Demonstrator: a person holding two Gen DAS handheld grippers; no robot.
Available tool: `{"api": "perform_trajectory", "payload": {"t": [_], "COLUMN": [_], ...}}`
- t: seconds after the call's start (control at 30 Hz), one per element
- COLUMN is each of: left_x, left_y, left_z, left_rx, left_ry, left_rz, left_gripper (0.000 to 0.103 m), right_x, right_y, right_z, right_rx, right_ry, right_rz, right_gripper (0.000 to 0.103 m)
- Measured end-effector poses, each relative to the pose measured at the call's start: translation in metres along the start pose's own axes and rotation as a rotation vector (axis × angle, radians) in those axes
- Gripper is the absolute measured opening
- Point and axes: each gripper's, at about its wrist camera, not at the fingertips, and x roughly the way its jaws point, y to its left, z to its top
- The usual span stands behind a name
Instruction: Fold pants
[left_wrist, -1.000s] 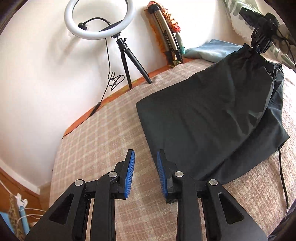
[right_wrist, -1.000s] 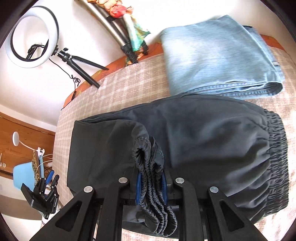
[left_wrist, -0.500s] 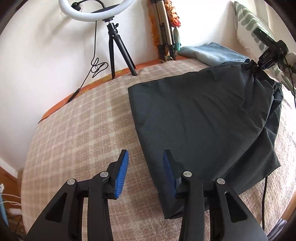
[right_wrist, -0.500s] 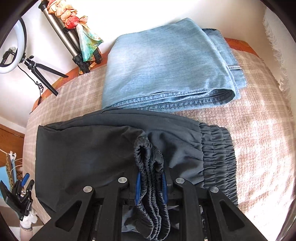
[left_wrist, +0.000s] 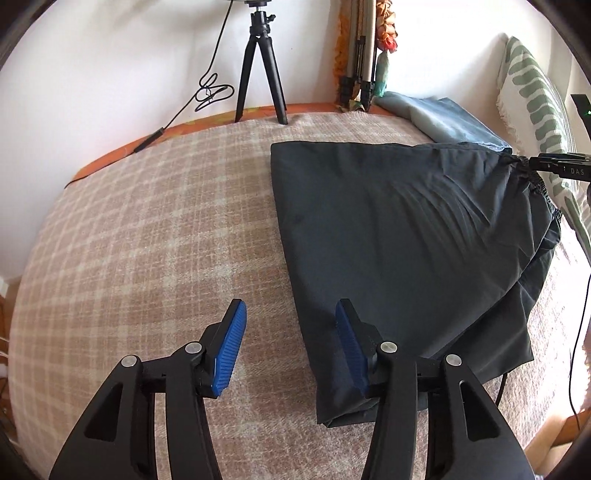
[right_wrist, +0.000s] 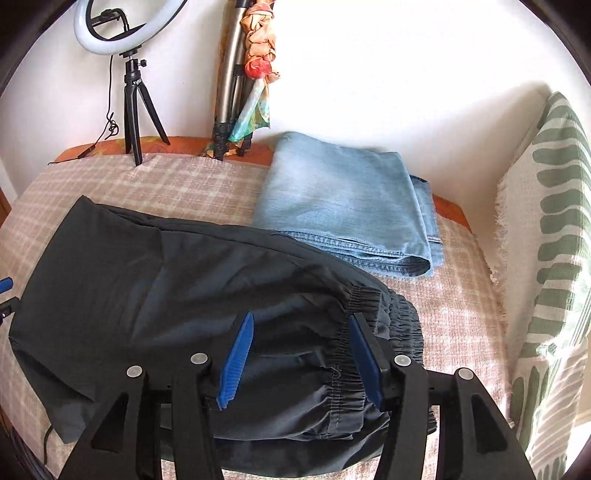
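Right now both my grippers are letting go. My right gripper (right_wrist: 301, 354) is spreading its jaws w/ the elastic waistband (right_wrist: 347, 354) of the black pants (right_wrist: 166, 295) lying between the blue pads, not pinched. My left gripper (left_wrist: 288, 350) is opening too, nothing gripped; one pad hangs over the plaid bedcover (left_wrist: 147, 240), the other over the folded edge of the pants.

The pants lie doubled over on the bedcover, waistband end toward the green-patterned pillow (right_wrist: 550, 258), just beside a folded pair of blue jeans (right_wrist: 343, 206); the far edge looks to touch or overlap them slightly.

What could go wrong, imo:
- The top layer bulges up near the waistband, so it prob isn't settled. If I pull the right side away w/ a pad dragging on the elastic, the layer could flip back and undo the fold.
- The fabric looks thin and slippery, so the layers may slide when I regrip. Lower layers already stick out past the top one on the near side.
- On the left, if I close w/ only the top layer between the pads, the next fold comes out skewed.
- A careless sweep toward the wall could bump the jeans or the small tripod (left_wrist: 258, 66) at the bed's edge.
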Motion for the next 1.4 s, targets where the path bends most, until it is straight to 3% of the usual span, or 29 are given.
{"api": "perform_trajectory", "payload": {"t": [0.13, 0.27, 0.33, 0.53, 0.73, 1.03, 1.2, 1.3, 1.37, 1.4], "left_x": [0.012, 0.012, 0.012, 0.010, 0.003, -0.003, -0.006, -0.006, -0.007, -0.007], "left_y": [0.005, 0.007, 0.009, 0.012, 0.011, 0.007, 0.001, -0.001, 0.000, 0.001], "left_z": [-0.008, -0.015, -0.016, -0.017, -0.019, -0.018, -0.023, -0.022, -0.023, -0.024], "left_rx": [-0.101, -0.172, -0.220, -0.278, -0.282, -0.265, -0.231, -0.221, -0.224, -0.227], "left_ry": [0.054, 0.048, 0.044, 0.015, -0.027, -0.051, -0.051, -0.054, -0.062, -0.060], "left_rz": [-0.087, -0.153, -0.196, -0.222, -0.224, -0.223, -0.216, -0.207, -0.188, -0.185], "left_gripper": [0.049, 0.048, 0.035, 0.015, 0.011, 0.010, 0.010, 0.010, 0.011, 0.017], "right_x": [-0.010, -0.013, -0.010, 0.007, 0.035, 0.087, 0.111, 0.111, 0.112, 0.113], "right_y": [0.026, 0.075, 0.101, 0.182, 0.238, 0.297, 0.313, 0.322, 0.321, 0.318], "right_z": [0.010, 0.023, 0.030, 0.046, 0.059, 0.069, 0.076, 0.080, 0.083, 0.084], "right_rx": [0.055, 0.026, 0.018, -0.049, -0.055, -0.078, -0.109, -0.161, -0.172, -0.162], "right_ry": [0.018, 0.028, 0.031, 0.061, 0.149, 0.282, 0.327, 0.306, 0.301, 0.302], "right_rz": [0.205, 0.340, 0.393, 0.478, 0.544, 0.486, 0.388, 0.305, 0.299, 0.304], "right_gripper": [0.061, 0.065, 0.066, 0.066, 0.066, 0.065, 0.064, 0.038, 0.020, 0.017]}}
